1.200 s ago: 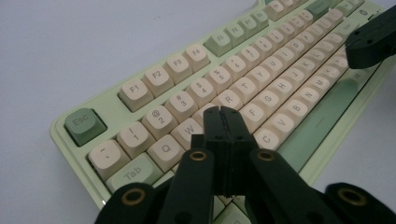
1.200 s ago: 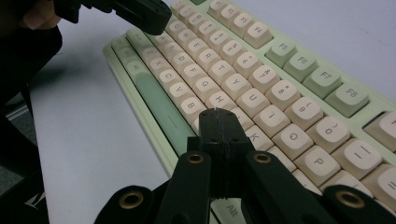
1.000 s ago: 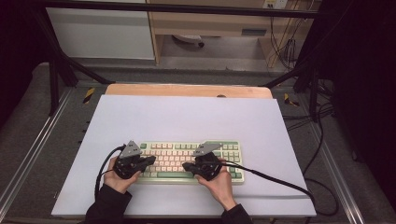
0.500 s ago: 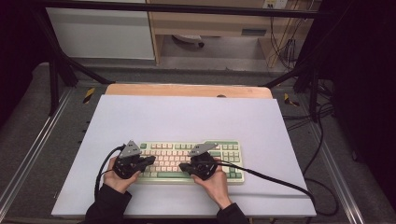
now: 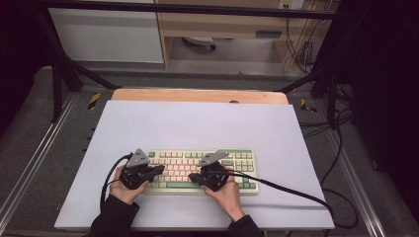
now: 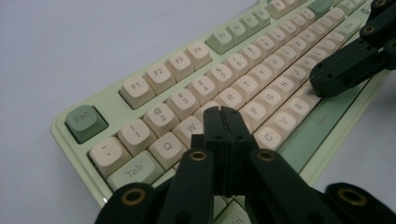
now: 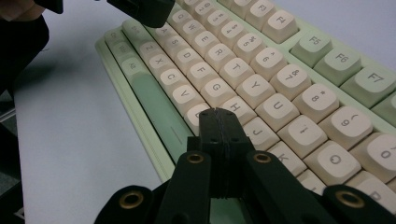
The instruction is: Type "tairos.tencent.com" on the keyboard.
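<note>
Right claw [image 5: 201,178] nudged left, tip seemingly over N, keyboard [image 5: 242,163].

The keyboard [image 6: 205,93] at frame centre has matt plastic keycaps in cream and green on a smooth pale-green plastic case, the gripper fingers [image 6: 224,140] at the bottom are matt black plastic with brass-coloured rivets, and the table [image 5: 197,123] cover is smooth, matt and pale lilac.

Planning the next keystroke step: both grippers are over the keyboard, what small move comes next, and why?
Probably dip the right gripper slightly to press the key under its tip. Its fingers are shut into one point above the keyboard near B and H, while the left gripper sits shut over the W-E area.
</note>
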A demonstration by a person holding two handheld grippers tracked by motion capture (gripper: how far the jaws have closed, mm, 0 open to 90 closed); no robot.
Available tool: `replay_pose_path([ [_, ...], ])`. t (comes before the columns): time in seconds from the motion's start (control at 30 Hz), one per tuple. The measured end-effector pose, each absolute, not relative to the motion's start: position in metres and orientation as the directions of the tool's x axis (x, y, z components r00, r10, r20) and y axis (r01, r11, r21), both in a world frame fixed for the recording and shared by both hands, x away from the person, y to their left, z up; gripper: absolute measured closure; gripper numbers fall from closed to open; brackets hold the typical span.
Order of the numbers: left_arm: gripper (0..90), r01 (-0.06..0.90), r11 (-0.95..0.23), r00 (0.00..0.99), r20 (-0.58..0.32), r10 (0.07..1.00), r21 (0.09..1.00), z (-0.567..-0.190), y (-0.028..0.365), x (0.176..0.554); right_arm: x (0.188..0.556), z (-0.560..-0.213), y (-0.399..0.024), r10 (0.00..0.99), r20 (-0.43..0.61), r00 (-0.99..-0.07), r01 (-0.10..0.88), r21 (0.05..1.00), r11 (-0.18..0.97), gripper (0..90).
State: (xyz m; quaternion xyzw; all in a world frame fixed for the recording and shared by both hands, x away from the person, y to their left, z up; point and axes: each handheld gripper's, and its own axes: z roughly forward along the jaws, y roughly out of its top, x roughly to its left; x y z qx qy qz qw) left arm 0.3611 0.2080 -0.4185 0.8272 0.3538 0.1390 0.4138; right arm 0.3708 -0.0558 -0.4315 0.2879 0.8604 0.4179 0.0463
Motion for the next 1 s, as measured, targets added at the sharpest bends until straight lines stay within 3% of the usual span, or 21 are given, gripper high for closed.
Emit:
replay_pose_path([
  [1.0,89.8,0.463,-0.399,0.712,-0.064,0.7,0.791,-0.415,0.209,0.36,0.369,-0.407,-0.087,0.56,0.129,-0.818,0.441,0.765,0.469,90.0],
])
